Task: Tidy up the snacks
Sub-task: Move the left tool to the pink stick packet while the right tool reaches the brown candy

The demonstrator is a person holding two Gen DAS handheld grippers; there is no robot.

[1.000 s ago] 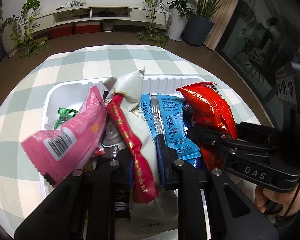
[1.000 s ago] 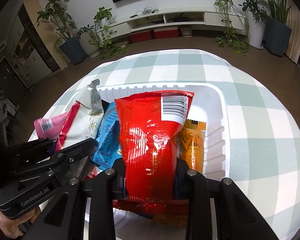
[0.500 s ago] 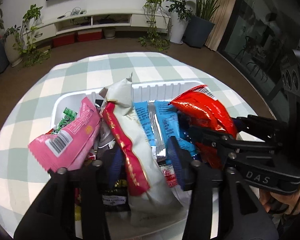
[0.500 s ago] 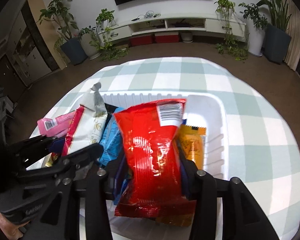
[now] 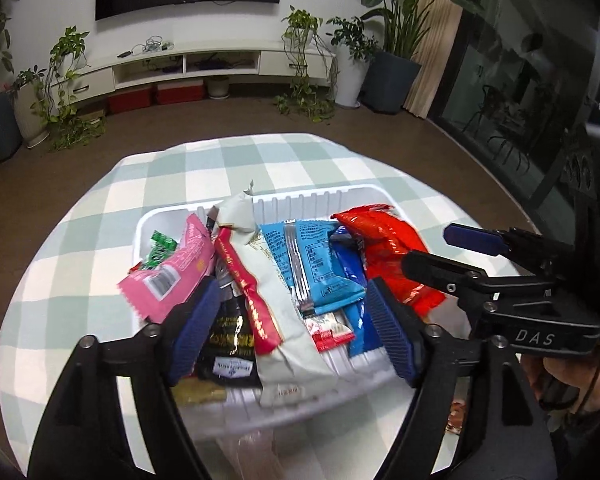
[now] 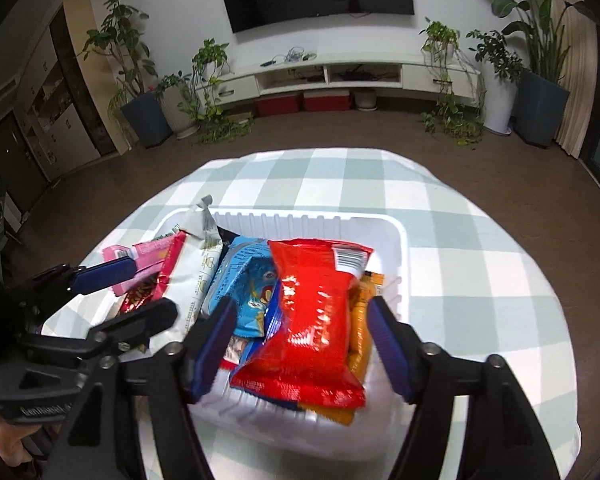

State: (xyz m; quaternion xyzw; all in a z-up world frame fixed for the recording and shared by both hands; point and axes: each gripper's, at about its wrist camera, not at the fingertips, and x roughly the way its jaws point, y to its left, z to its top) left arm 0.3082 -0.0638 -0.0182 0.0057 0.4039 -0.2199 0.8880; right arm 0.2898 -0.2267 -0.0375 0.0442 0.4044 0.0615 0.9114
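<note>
A white ribbed plastic basket (image 5: 324, 199) sits on the worktop, which is draped in a soft green-and-white checked cloth (image 5: 204, 168). It is crammed with crinkly foil snack packets leaning against one another. A glossy red packet (image 6: 314, 320) lies on top at the basket's right side, partly covering a smooth orange packet (image 6: 360, 320). Beside it are a light blue packet (image 5: 312, 264) with a silvery crimped seam and a long matte cream packet with a red-and-gold band (image 5: 260, 280). At the left, a pink packet with a serrated edge and barcode (image 5: 172, 276) overhangs the rim.

The left gripper (image 5: 292, 328) hovers over the near edge of the basket, its ridged blue-padded jaws spread wide and holding nothing. The right gripper (image 6: 300, 348) likewise has its jaws wide apart, flanking the red packet without pinching it.
</note>
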